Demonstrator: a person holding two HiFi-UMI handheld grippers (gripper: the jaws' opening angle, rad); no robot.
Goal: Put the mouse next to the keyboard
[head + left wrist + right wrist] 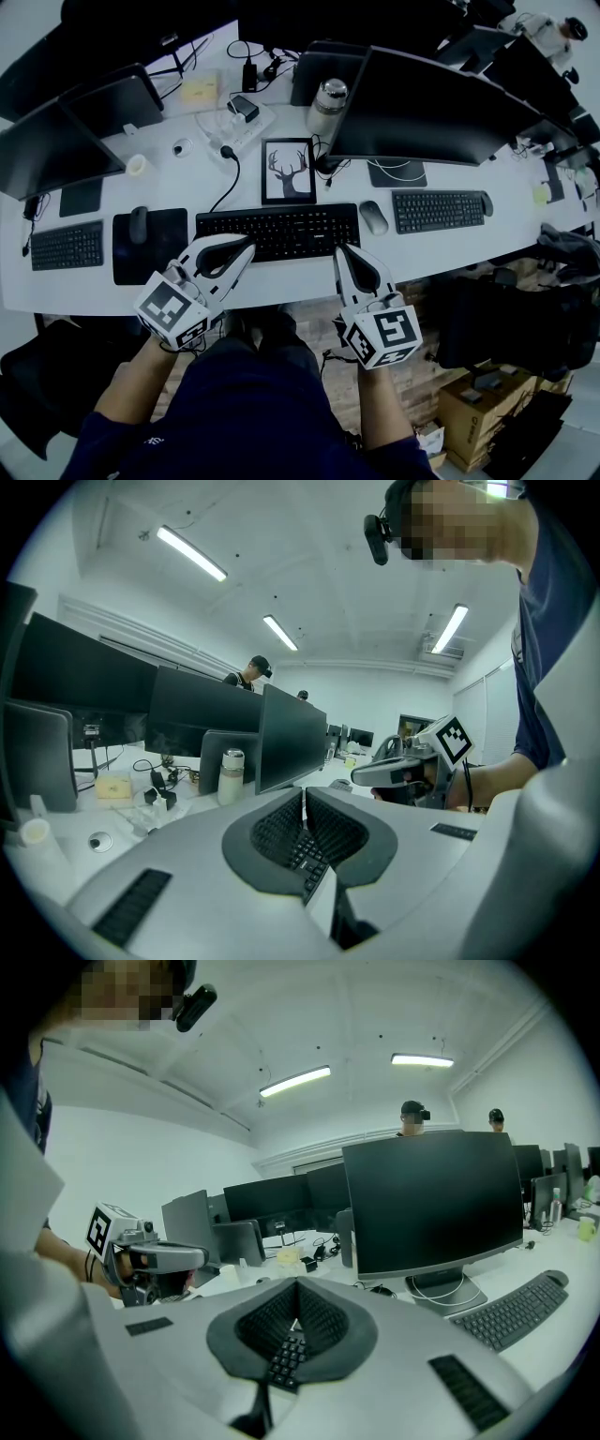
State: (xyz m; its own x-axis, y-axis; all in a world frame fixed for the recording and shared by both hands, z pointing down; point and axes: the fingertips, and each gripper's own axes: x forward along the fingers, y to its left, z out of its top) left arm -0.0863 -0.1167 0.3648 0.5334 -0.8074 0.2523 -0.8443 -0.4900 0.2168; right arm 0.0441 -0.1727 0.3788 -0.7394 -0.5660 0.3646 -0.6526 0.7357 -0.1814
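Though the white desk point(291, 277) carries three keyboards point(66, 246) and three mice point(138, 223), the grey mouse point(373, 217) lies just beside the centre keyboard's point(277, 232) right end. Left gripper point(246, 247) and right gripper point(341, 255) each show jaws pressed together, holding nothing.

A: Where does the mouse point(373, 217) lie?
B: On the desk point(291, 277), just right of the keyboard point(278, 232).
A: And behind the keyboard?
B: A tablet point(288, 172), left of the monitor point(431, 112).
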